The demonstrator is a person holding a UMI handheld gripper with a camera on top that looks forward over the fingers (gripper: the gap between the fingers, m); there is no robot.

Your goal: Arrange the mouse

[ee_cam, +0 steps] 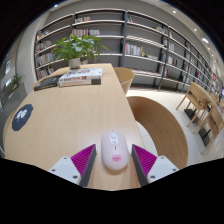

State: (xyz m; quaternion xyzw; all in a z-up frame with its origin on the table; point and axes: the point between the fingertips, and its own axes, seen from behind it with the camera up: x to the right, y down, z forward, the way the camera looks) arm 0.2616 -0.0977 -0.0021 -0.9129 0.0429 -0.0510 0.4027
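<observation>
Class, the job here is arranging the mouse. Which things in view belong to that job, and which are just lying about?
Job: mouse, on the table between the open claw fingers, gaps either side.

Lying about: stacked books, potted plant, dark round object, bookshelves, chairs.

Bright even indoor light; soft shadows; strong fisheye bending at edges.

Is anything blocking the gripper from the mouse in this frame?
Nothing visible does. The white mouse lies on the wooden table right between the open gripper's fingers, with a gap at either side. The books and potted plant lie far beyond.
</observation>
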